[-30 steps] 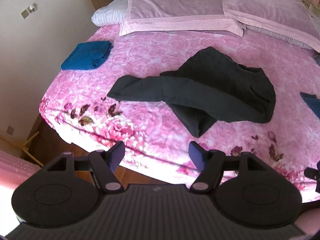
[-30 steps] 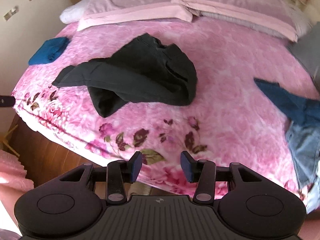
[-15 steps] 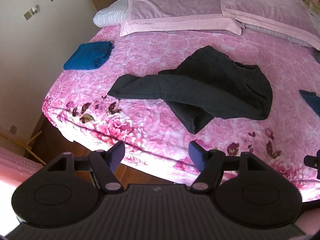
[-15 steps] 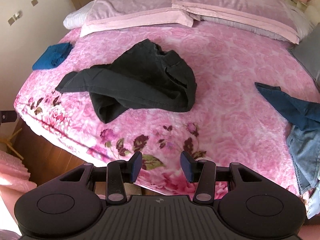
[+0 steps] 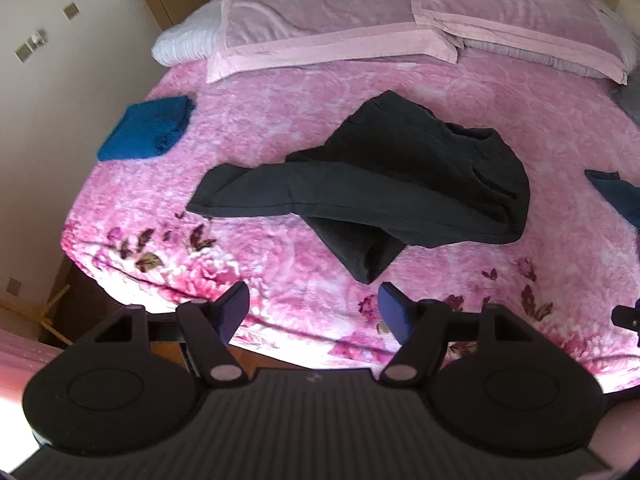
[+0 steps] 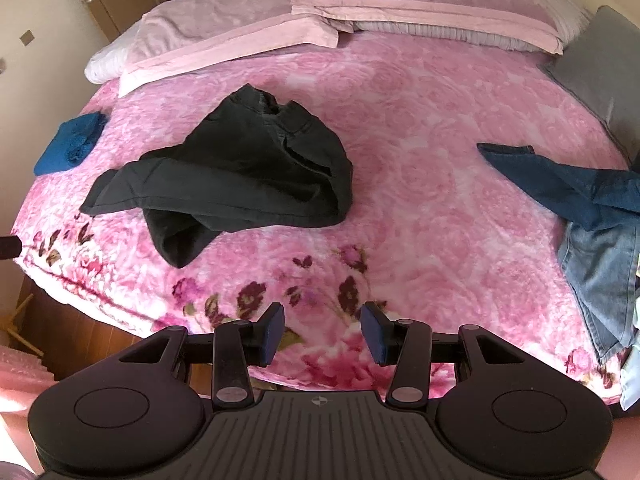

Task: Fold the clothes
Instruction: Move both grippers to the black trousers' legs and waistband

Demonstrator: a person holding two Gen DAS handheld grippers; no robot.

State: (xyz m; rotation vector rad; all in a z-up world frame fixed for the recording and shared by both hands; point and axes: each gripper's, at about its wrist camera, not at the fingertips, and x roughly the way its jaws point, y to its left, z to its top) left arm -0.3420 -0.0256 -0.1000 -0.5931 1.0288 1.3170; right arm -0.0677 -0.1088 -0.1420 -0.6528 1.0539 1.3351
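Black pants (image 5: 384, 184) crumpled mid-frame on the pink bed (image 5: 280, 128)

Both tongs, left (image 5: 314, 306) and right (image 6: 322, 332), gape apart, holding nothing. Fabric looks soft, floppy; I'd pinch the waistband, upper part of heap.

Two pillows (image 6: 236, 40), four garments (image 6: 240, 160)

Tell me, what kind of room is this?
Most likely a bedroom. There is a big bed with a pink flowery blanket, two pink pillows at its head, and clothes lying on it, such as crumpled black trousers and a folded blue garment.
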